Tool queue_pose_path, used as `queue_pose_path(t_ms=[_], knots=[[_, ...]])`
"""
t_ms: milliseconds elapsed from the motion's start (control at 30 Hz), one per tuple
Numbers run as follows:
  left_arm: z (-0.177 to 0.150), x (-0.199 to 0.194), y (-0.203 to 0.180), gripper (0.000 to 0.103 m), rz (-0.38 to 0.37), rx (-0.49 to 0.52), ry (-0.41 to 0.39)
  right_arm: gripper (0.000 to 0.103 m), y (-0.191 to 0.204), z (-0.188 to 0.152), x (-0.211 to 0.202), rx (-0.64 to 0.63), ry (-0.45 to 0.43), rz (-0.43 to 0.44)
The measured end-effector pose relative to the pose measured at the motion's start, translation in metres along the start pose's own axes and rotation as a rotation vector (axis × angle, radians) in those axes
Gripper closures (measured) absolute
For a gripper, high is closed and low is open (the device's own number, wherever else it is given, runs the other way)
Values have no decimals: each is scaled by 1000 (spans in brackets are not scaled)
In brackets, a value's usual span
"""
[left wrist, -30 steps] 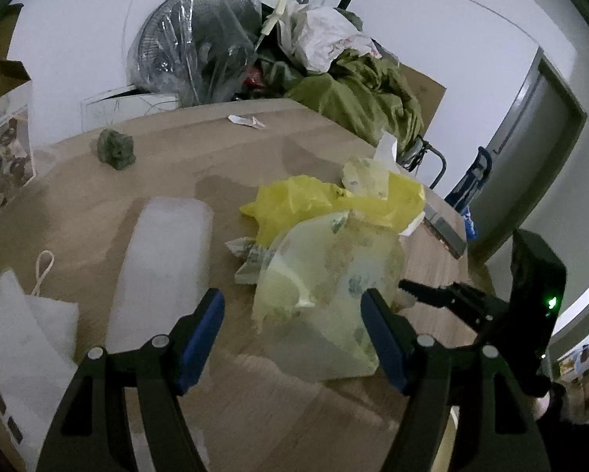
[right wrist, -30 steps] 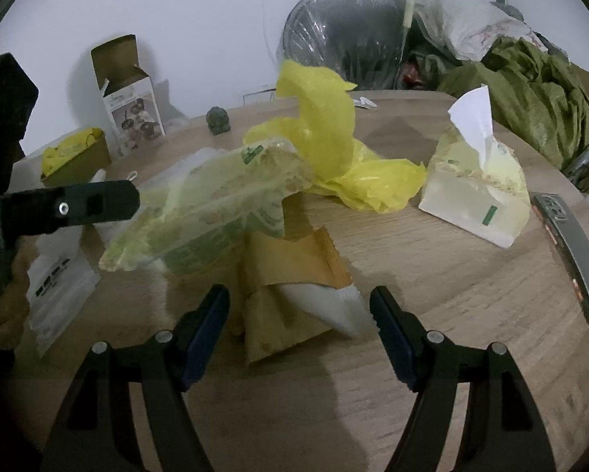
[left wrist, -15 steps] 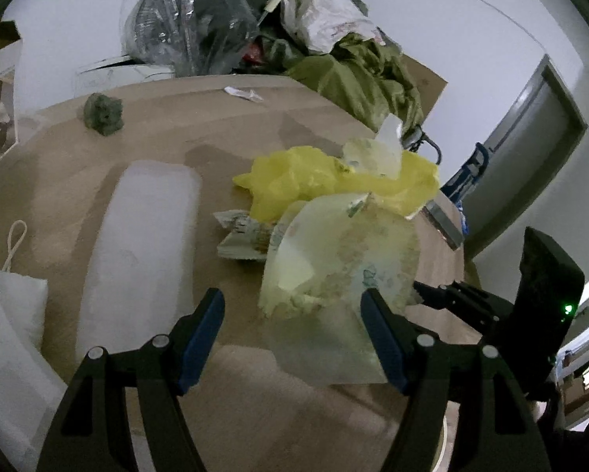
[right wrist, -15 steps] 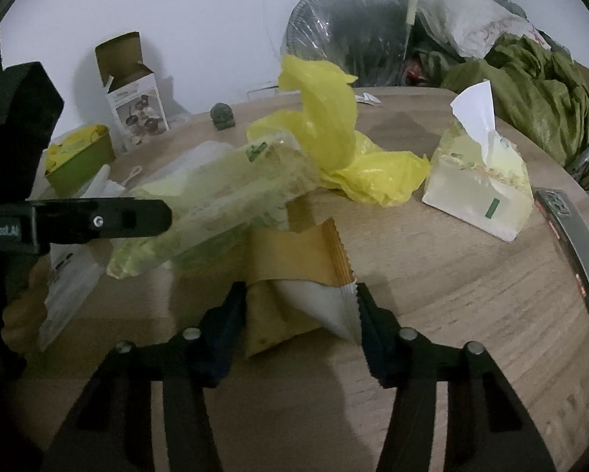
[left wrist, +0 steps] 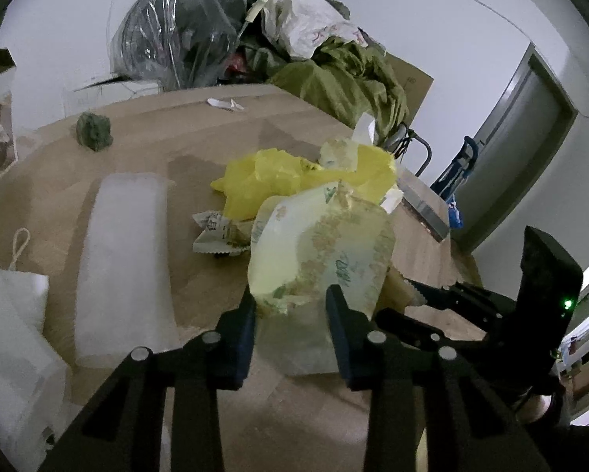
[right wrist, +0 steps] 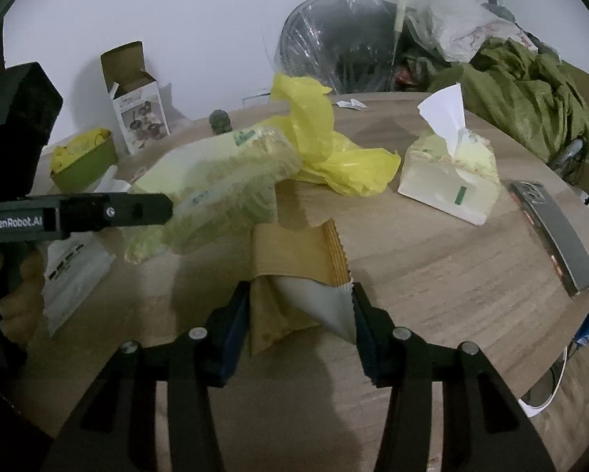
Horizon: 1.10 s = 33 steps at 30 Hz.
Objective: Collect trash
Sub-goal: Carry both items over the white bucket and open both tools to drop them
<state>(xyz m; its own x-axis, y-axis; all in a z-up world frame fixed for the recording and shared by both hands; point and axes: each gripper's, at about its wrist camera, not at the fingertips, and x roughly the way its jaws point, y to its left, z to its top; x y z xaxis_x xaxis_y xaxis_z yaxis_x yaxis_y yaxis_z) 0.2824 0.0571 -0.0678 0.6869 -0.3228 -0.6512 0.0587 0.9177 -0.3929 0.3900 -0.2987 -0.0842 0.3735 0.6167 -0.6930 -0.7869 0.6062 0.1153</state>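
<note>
A puffy pale green plastic wrapper (left wrist: 322, 251) stands on the wooden table (left wrist: 200, 133). My left gripper (left wrist: 292, 301) is closing, and its pads squeeze the wrapper's lower clear end. From the right wrist view the same wrapper (right wrist: 223, 173) sticks out from the left gripper's finger (right wrist: 117, 212). A brown and white snack packet (right wrist: 294, 271) lies in front. My right gripper (right wrist: 300, 303) is closing too, with a pad pressed on each side of the packet. A yellow plastic bag (left wrist: 278, 181) and a small crumpled wrapper (left wrist: 219, 232) lie behind.
A tissue pack (right wrist: 448, 173) and a flat grey device (right wrist: 550, 236) lie to the right. A white foam sheet (left wrist: 125, 259), a white bag (left wrist: 11, 314) and a green lump (left wrist: 94, 131) lie to the left. A fan (left wrist: 180, 35) and green cloth (left wrist: 345, 78) stand beyond the table.
Both pairs of jaws have narrowed. The left one has closed in on the pale green wrapper and crumpled it. The right one has come forward and closed onto the brown packet.
</note>
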Motion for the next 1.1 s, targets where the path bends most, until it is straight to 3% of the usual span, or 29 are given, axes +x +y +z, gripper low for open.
queue_pose_path(t_ms=[733,1100], knots=[[-18,-43,-32,70,69,88,-55,57,0,-22,-52,16,-58,-34],[-37,-51,-62,70,37,151,-38,57,-8,-57,-93,62,-77,-86]])
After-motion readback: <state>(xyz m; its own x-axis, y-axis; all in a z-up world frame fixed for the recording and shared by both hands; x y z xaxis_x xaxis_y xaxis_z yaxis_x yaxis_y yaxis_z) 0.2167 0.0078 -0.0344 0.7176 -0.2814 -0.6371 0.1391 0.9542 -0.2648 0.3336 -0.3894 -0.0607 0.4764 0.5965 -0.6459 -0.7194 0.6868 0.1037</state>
